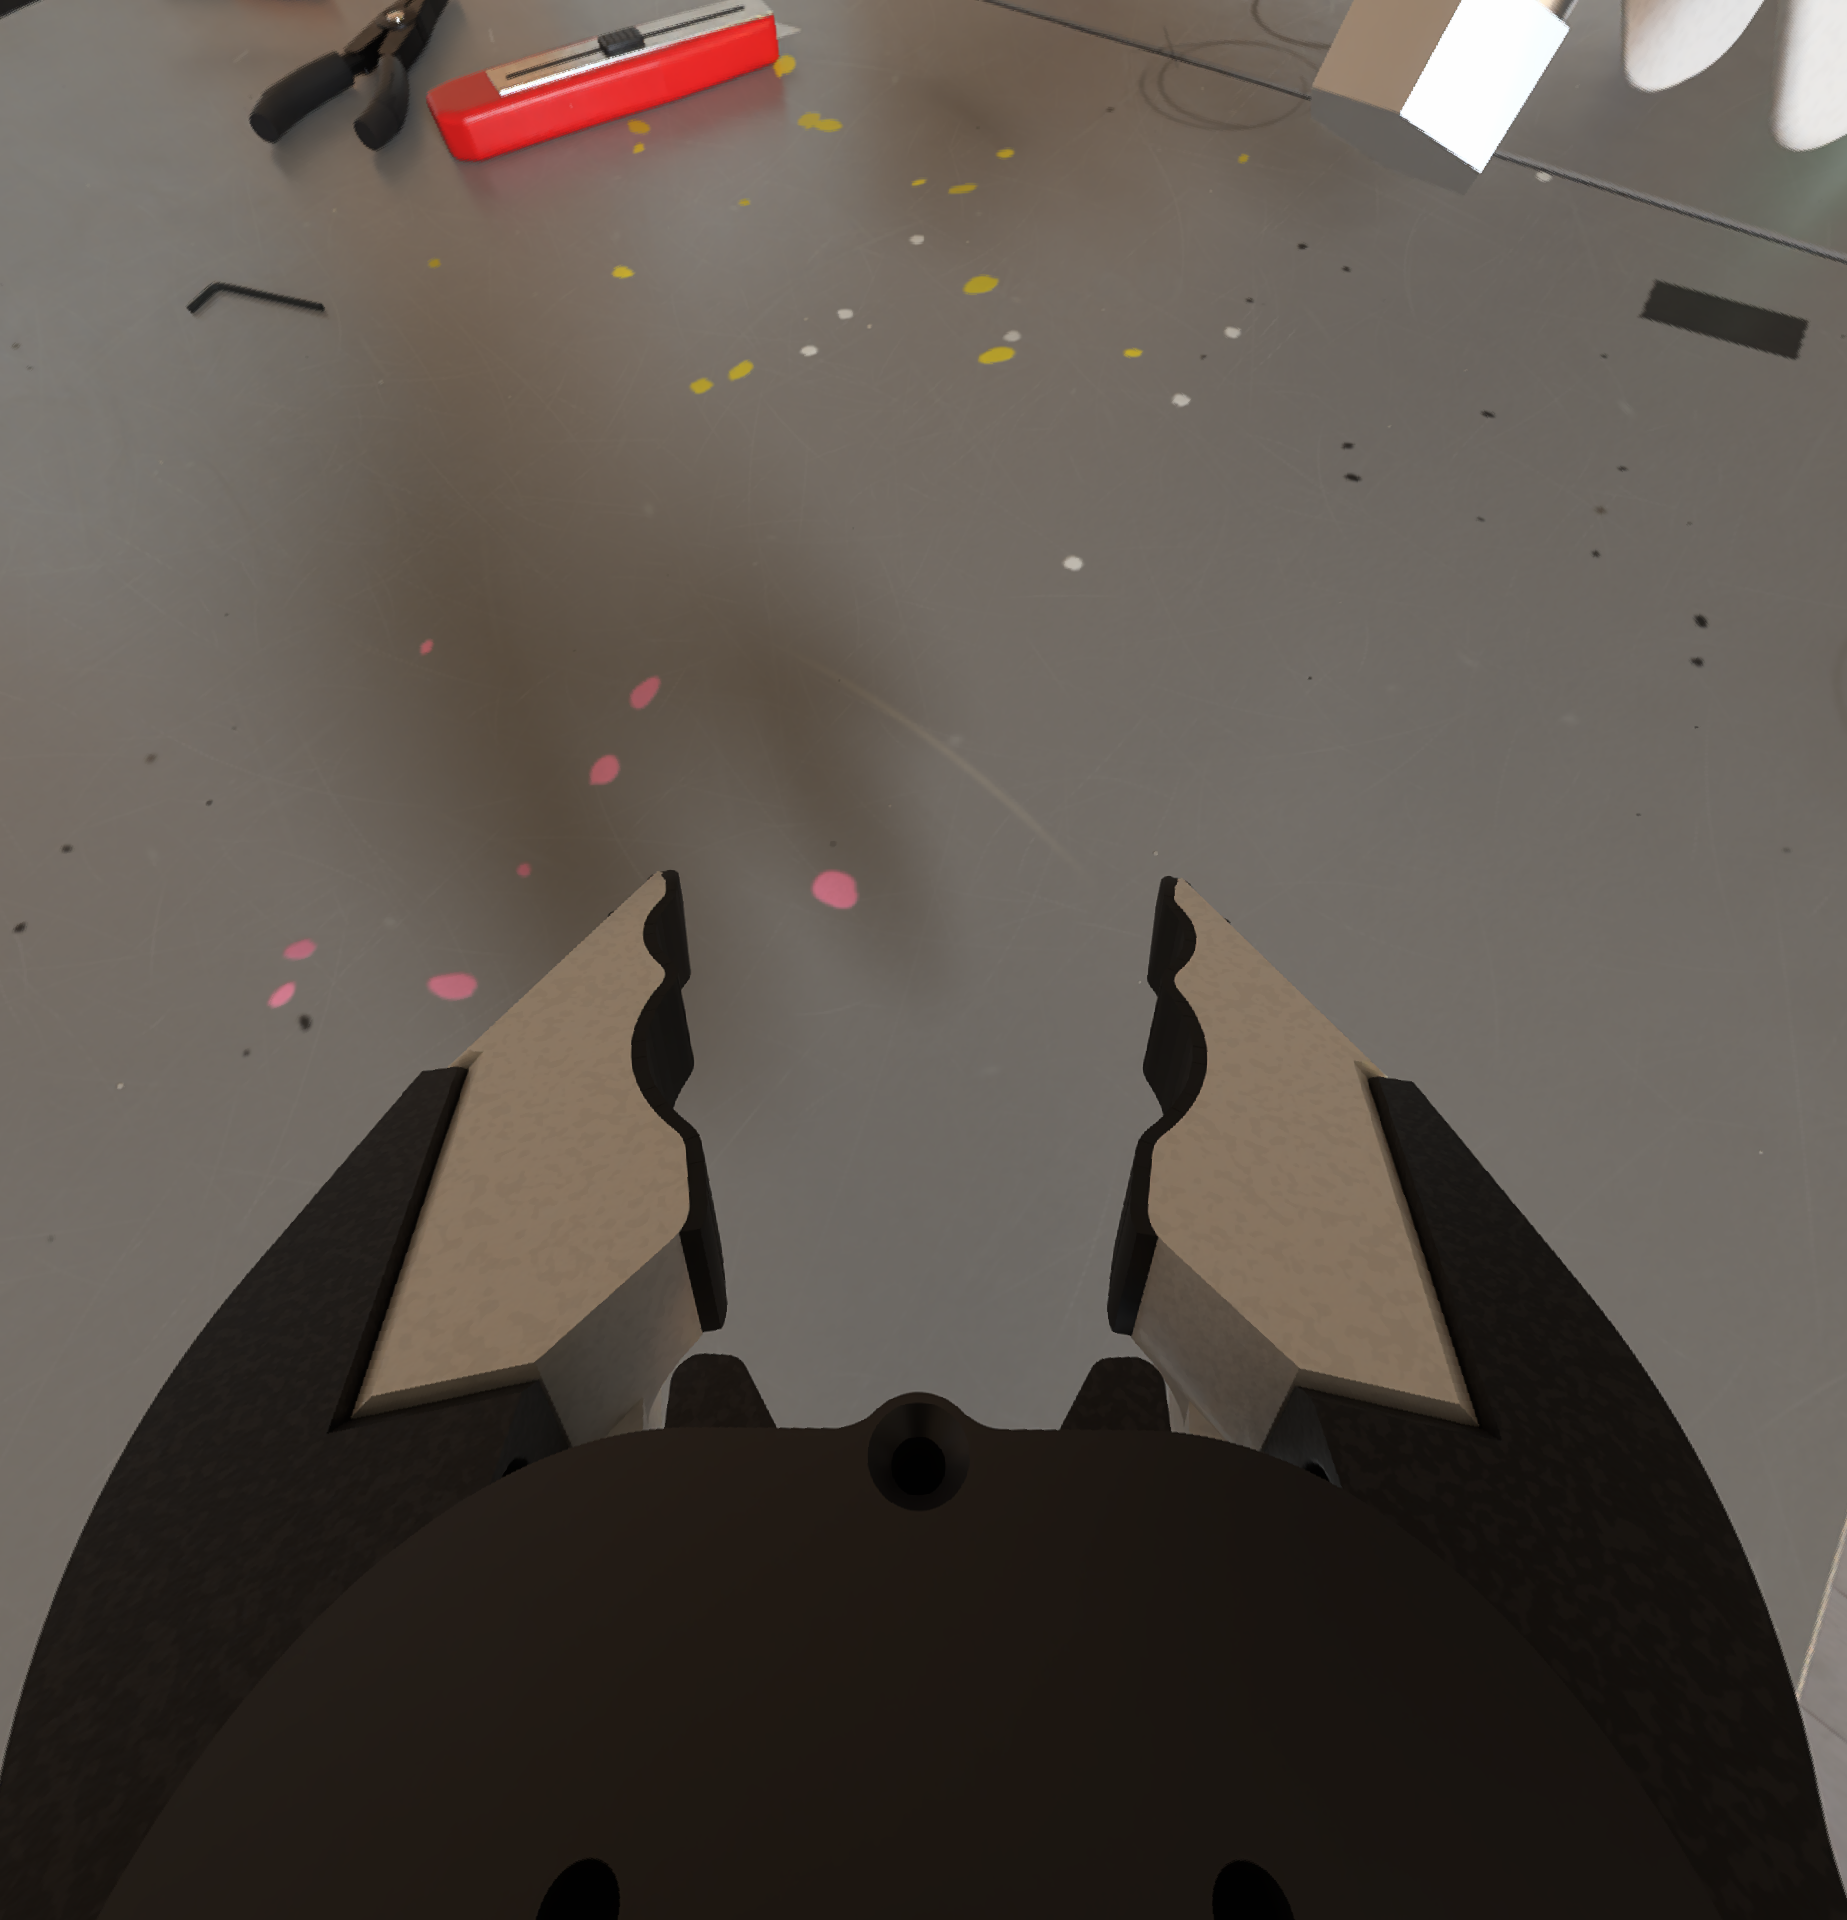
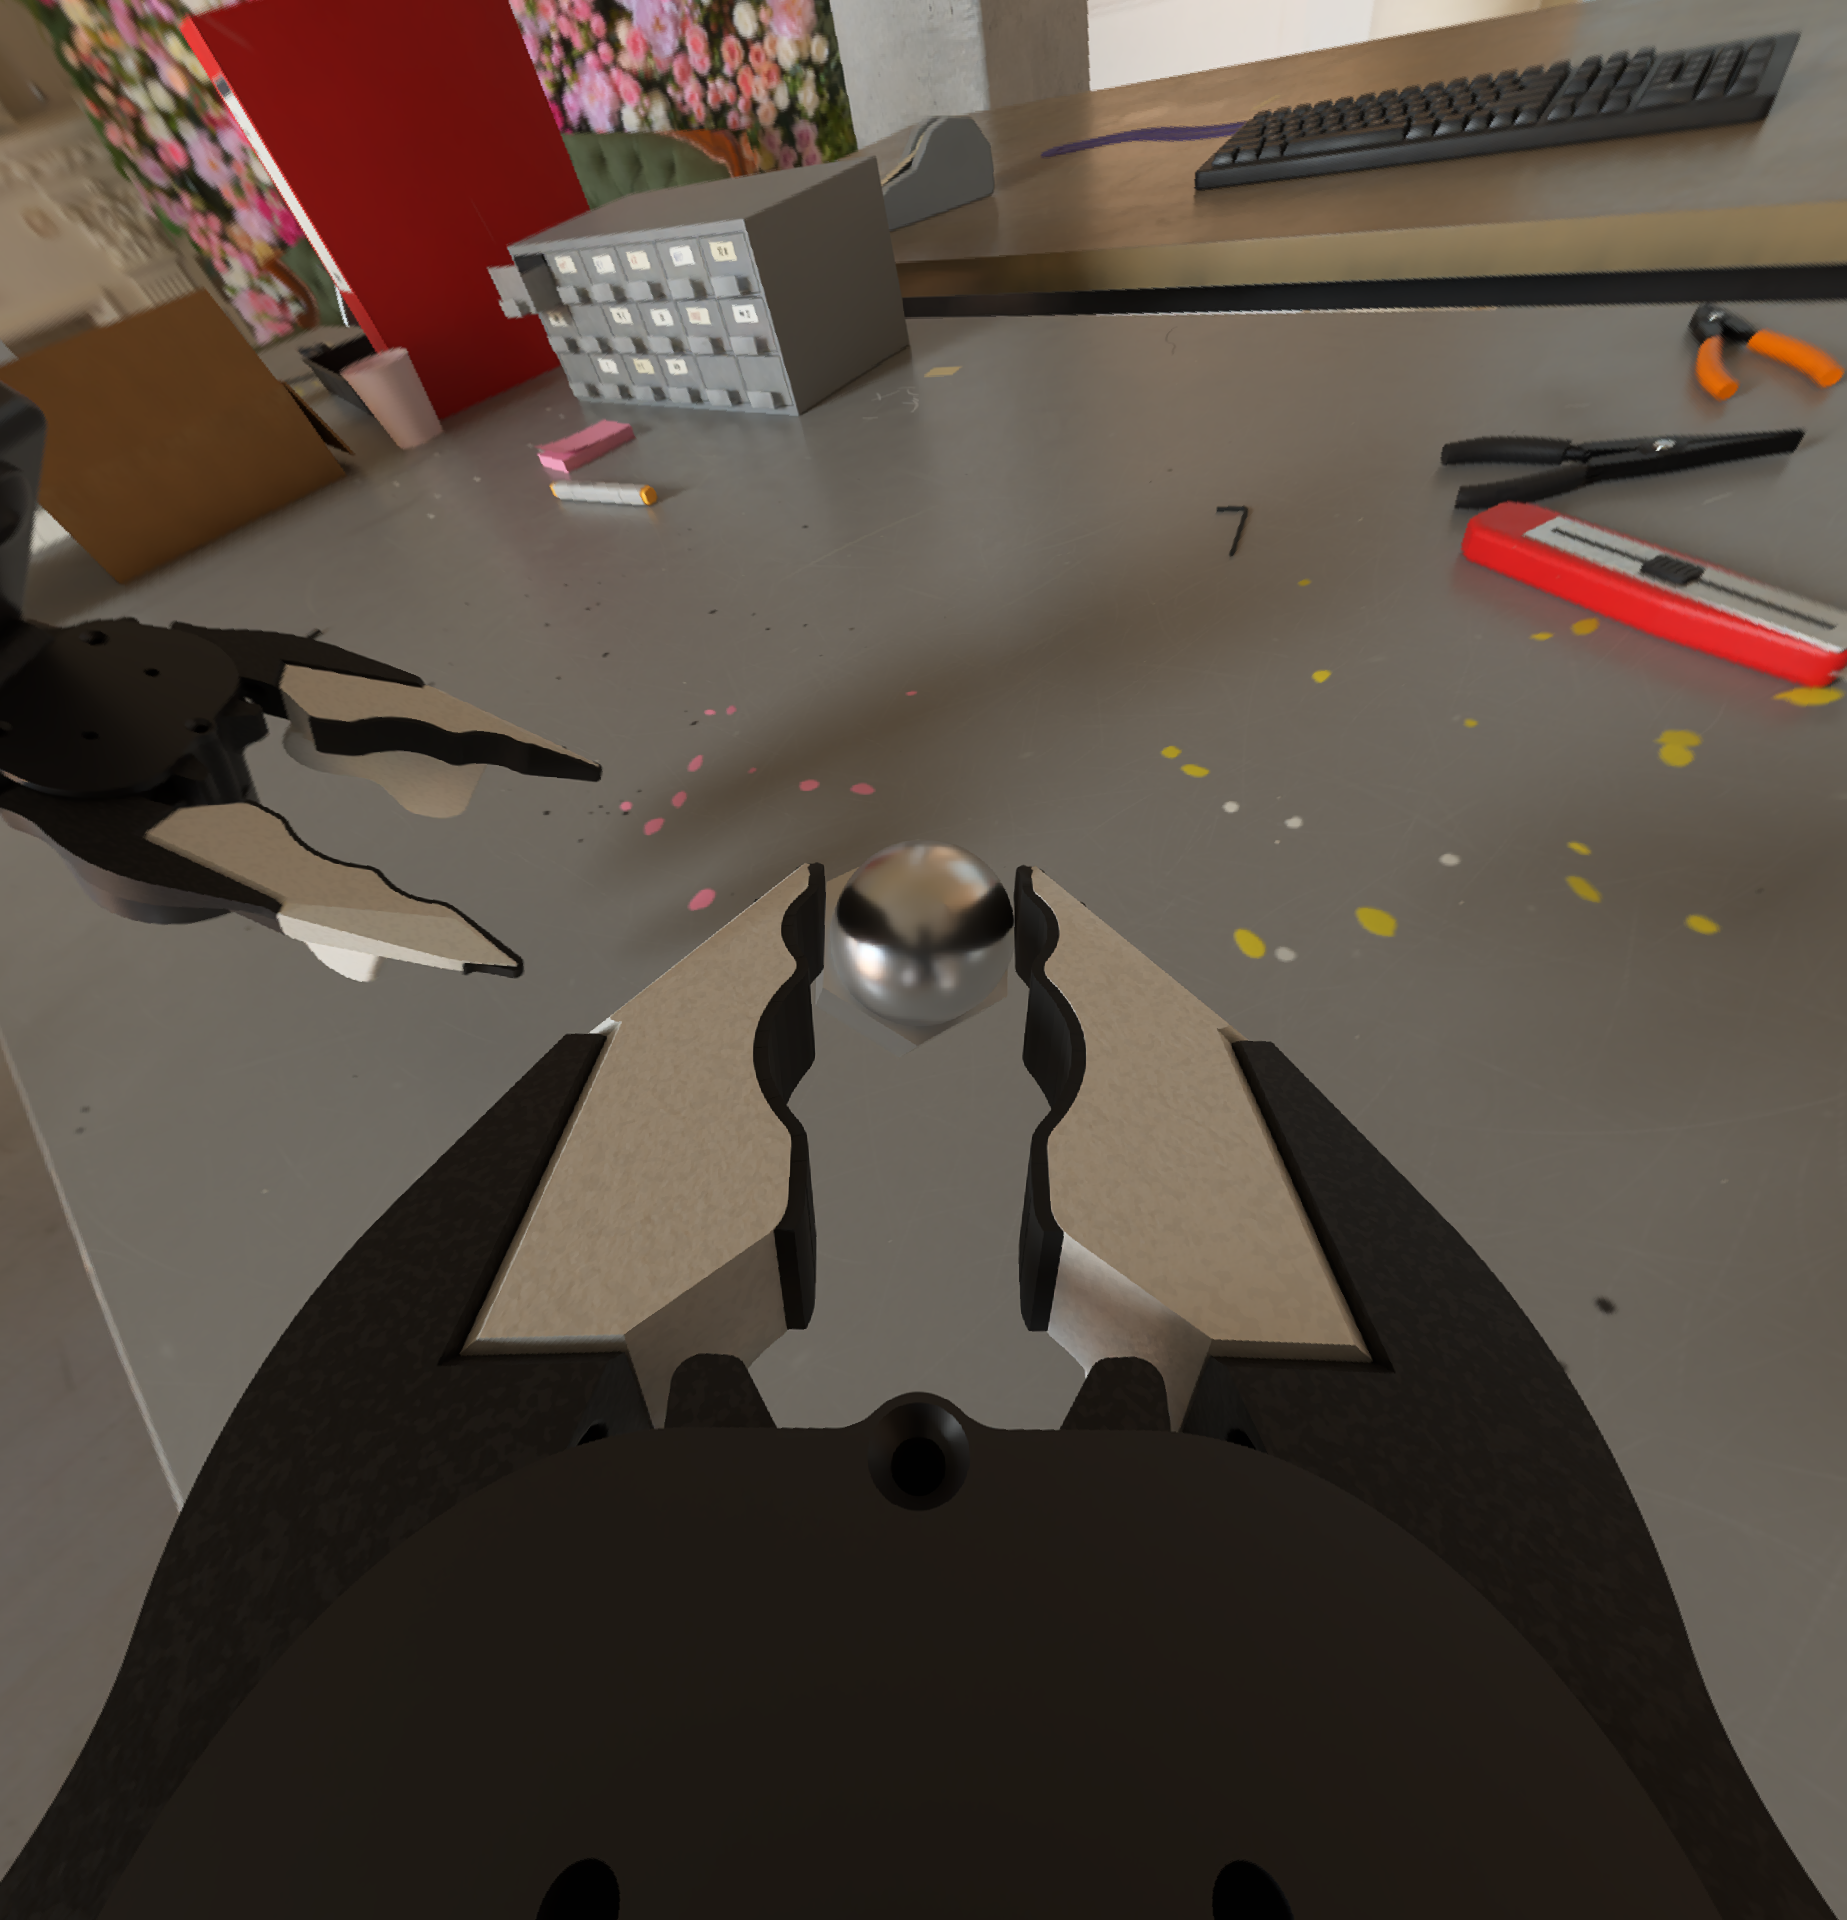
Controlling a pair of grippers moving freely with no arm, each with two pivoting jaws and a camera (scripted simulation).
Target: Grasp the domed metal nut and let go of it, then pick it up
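The domed metal nut [image 2: 924,935] is shiny, with a round cap over a hex base. It sits between the fingertips of my right gripper [image 2: 919,873], whose jaws are closed against its two sides. I cannot tell whether it touches the grey table [image 2: 1002,623]. The nut also shows at the top right of the left wrist view [image 1: 1438,83]. My left gripper [image 1: 919,883] is open and empty over pink paint spots. It also shows at the left of the right wrist view [image 2: 557,873], apart from the nut.
A red utility knife [image 2: 1667,592], black pliers [image 2: 1615,457], orange-handled pliers [image 2: 1766,358] and a small hex key [image 2: 1233,530] lie far right. A grey drawer cabinet [image 2: 711,301], pink cup [image 2: 394,395] and cardboard [image 2: 171,436] stand at the back left. The table edge runs along the left.
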